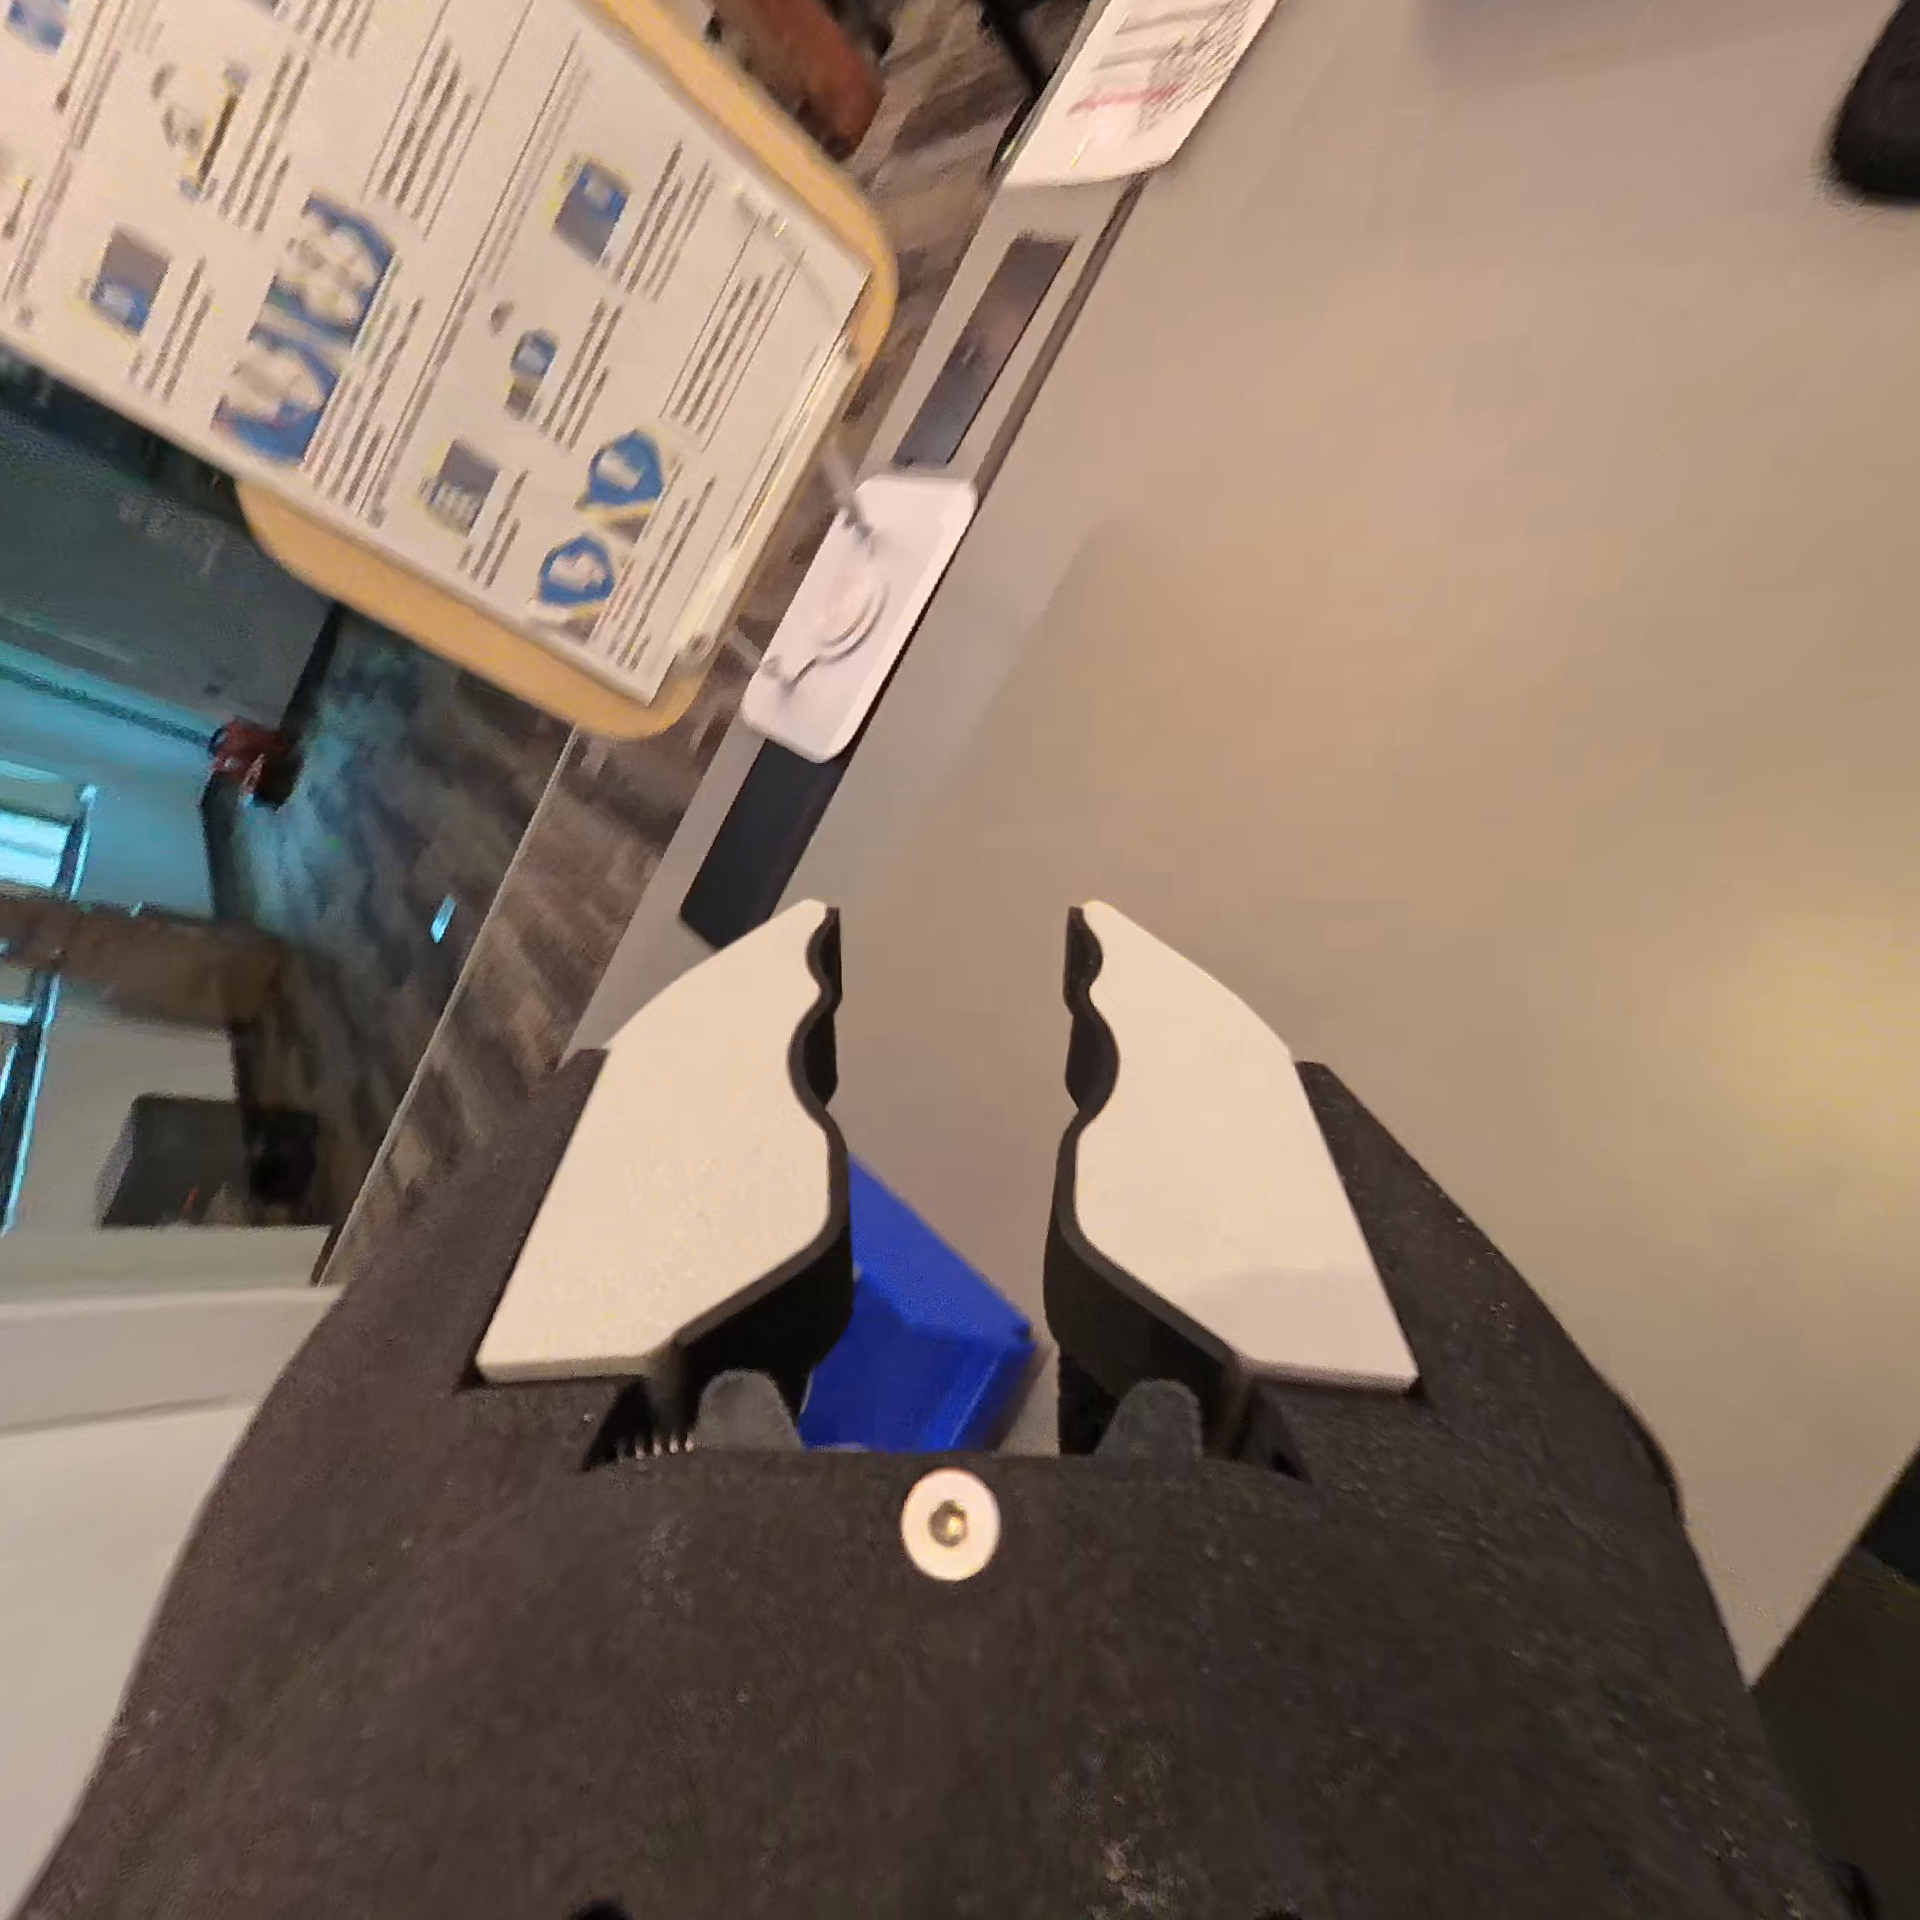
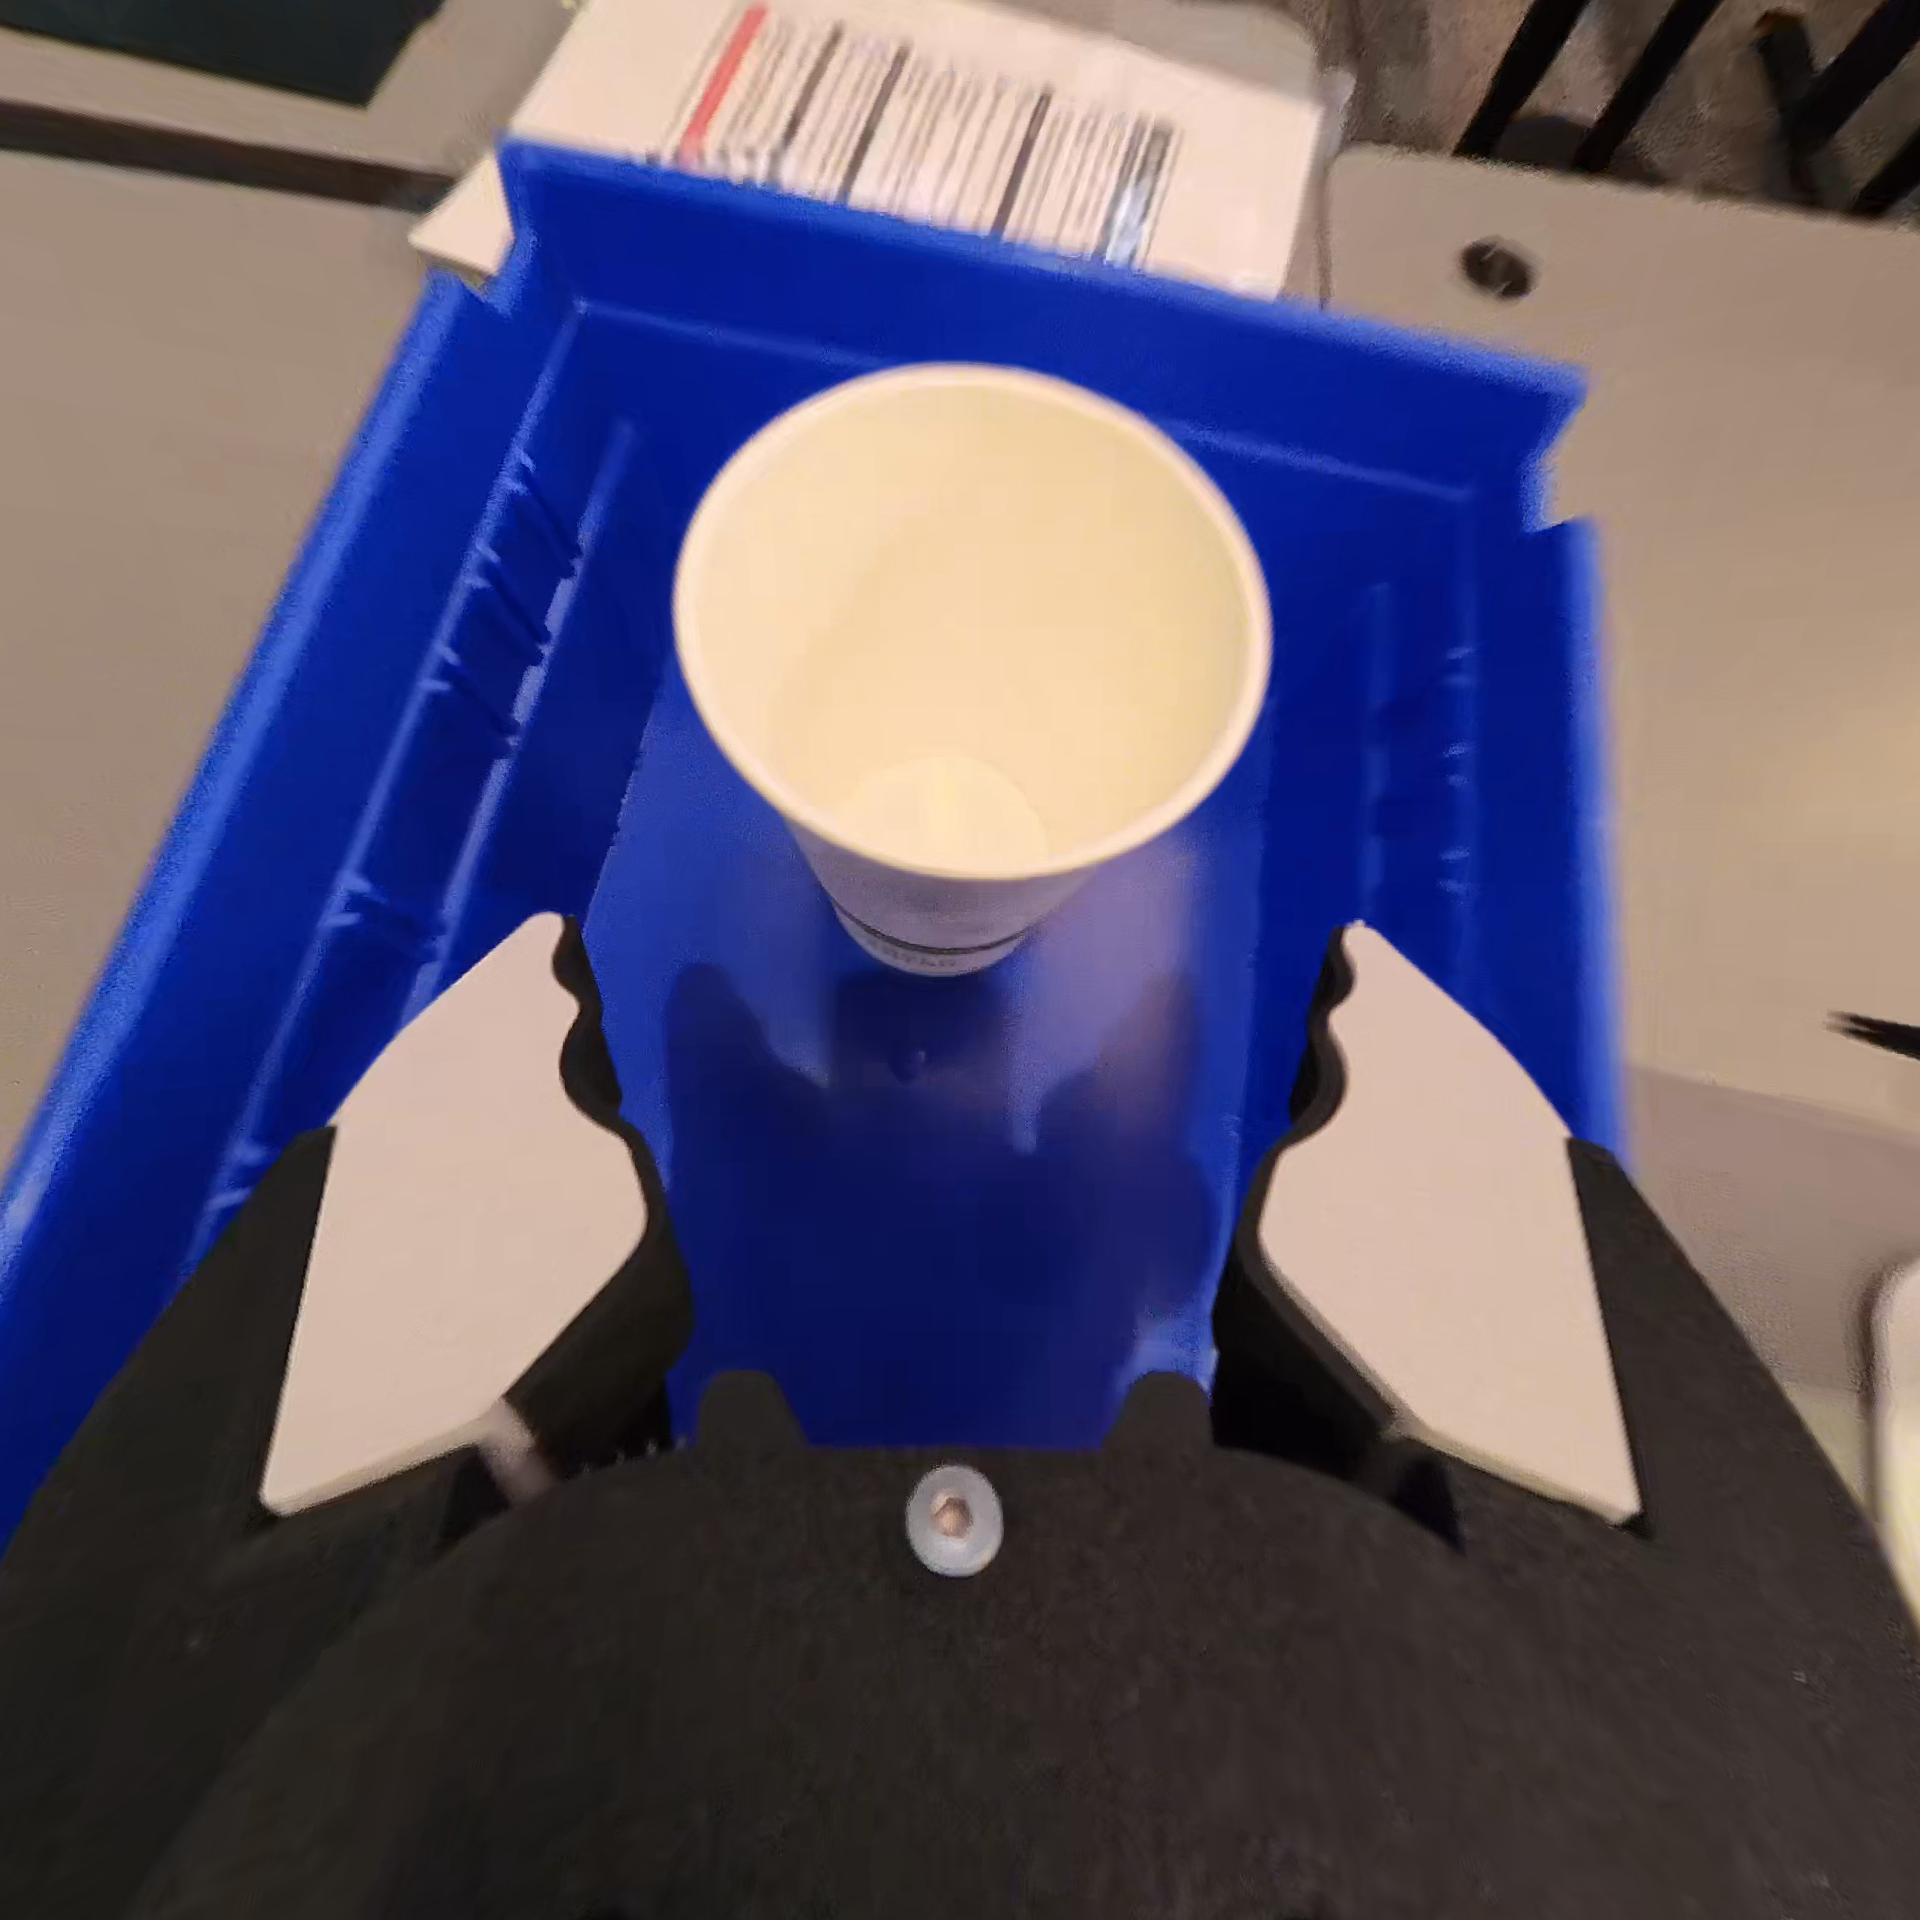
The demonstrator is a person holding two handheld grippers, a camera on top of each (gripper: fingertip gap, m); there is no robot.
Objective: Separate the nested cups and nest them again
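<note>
Left wrist view shows the left gripper (image 1: 951, 920) tilted over a grey table (image 1: 1455, 727), its fingers (image 1: 707, 1132) parted with a narrow gap and nothing between them. Up and to the left of the fingertips a printed sheet on a tan board (image 1: 436, 301) stands at the table's edge, with a small white plate (image 1: 862, 613) just beside its lower corner. Below the fingers, close to the gripper's body, a corner of the blue bin (image 1: 914, 1340) shows through the gap. Far to the right of the sheet, a white paper (image 1: 1132, 94) lies on the table.

Right wrist view looks down into the blue bin (image 2: 436, 644), which sits on the table (image 2: 156, 520). The right gripper (image 2: 951, 935) hangs over the bin's near end with its fingers (image 2: 457, 1195) spread wide and holding nothing. A white paper cup (image 2: 966, 623) stands upright on the bin's floor, ahead of the fingertips and between them, apart from both. Whether a second cup sits nested inside it cannot be told. Beyond the bin's far wall lies a white printed paper (image 2: 987, 125).
</note>
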